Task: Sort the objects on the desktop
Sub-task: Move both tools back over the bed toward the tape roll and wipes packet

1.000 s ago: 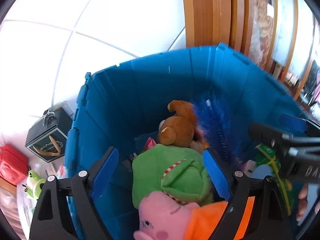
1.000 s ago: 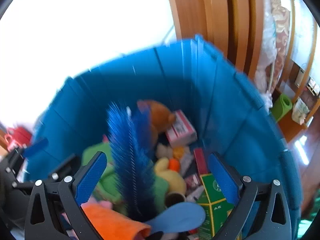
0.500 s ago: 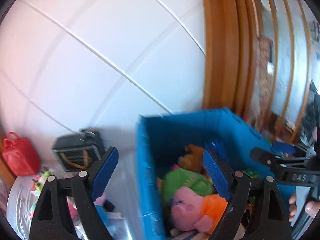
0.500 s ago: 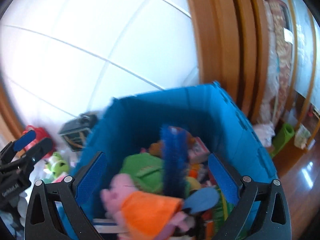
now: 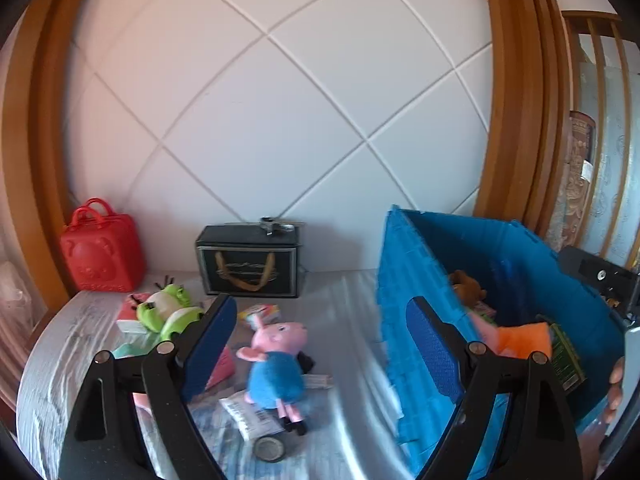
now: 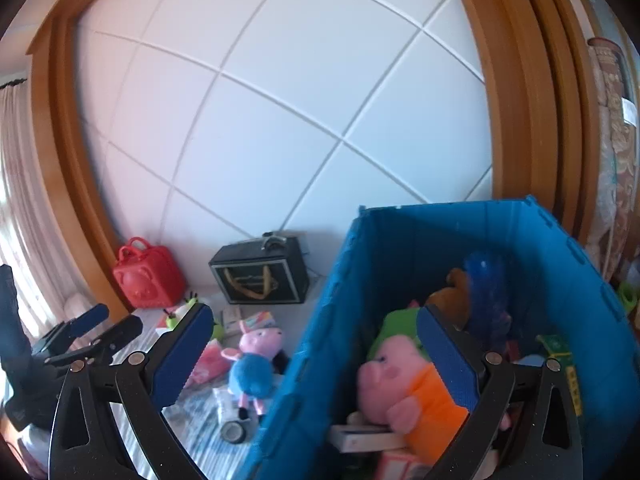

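Note:
A blue crate [image 5: 404, 320] [image 6: 320, 360] stands at the right, full of toys: a pink pig in orange [image 6: 404, 388], a green plush [image 6: 396, 328], a brown bear [image 6: 452, 300] and a blue brush [image 6: 486, 292]. On the table to its left lie a pink pig plush in blue [image 5: 276, 364] [image 6: 252, 364], a green frog plush [image 5: 168, 312], packets and a tape roll [image 5: 270, 449]. My left gripper [image 5: 320, 348] is open and empty above the table by the crate's left wall. My right gripper [image 6: 316, 356] is open and empty over the crate's near-left wall.
A black box with gold handles [image 5: 248, 266] and a red toy case [image 5: 102, 254] stand against the white tiled wall. A wooden frame [image 5: 508, 100] rises behind the crate. The left gripper shows at the left of the right wrist view [image 6: 84, 332].
Both grippers have pulled up and back out of the crate and swung left, bringing the table and its toys into view. Both stay open and empty.

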{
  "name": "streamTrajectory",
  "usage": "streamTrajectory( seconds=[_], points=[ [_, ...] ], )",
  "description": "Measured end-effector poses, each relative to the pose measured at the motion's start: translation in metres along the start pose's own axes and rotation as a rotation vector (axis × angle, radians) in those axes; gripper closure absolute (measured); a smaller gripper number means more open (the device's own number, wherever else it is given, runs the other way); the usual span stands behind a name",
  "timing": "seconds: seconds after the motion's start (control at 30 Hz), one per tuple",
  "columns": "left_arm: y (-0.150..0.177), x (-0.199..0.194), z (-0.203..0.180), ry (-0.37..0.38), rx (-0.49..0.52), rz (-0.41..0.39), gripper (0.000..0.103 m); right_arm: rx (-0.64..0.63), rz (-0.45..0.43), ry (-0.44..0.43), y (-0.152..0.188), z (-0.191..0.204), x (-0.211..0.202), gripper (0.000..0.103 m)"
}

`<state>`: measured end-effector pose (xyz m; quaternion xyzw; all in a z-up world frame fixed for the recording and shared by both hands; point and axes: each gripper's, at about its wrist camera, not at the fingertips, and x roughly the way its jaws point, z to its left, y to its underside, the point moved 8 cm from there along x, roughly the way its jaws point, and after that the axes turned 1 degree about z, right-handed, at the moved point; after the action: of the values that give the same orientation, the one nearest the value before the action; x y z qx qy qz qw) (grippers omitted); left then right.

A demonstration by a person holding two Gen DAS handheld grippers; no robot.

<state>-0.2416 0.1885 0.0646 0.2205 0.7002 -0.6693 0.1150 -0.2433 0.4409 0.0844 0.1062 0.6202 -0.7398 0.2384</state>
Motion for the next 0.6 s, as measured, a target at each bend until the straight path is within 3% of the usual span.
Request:
streamTrajectory(
  seconds=[0.17, 0.33, 0.47, 0.6],
  points=[
    [0.03, -0.015, 0.053, 0.009, -0.028, 0.013, 0.016, -0.035, -0.069, 0.044, 0.022, 0.048, -0.01, 0.0],
    [0.058, -0.019, 0.094, 0.032, 0.011, 0.062, 0.016, -0.065, -0.155, 0.102, 0.046, 0.097, -0.019, 0.0],
    [0.08, -0.017, 0.132, 0.028, 0.04, 0.084, 0.016, -0.066, -0.175, 0.127, 0.068, 0.133, -0.015, 0.0],
    [0.111, -0.002, 0.171, 0.059, 0.039, 0.162, 0.016, -0.08, -0.156, 0.179, 0.1, 0.16, 0.0, 0.0]
  ],
)
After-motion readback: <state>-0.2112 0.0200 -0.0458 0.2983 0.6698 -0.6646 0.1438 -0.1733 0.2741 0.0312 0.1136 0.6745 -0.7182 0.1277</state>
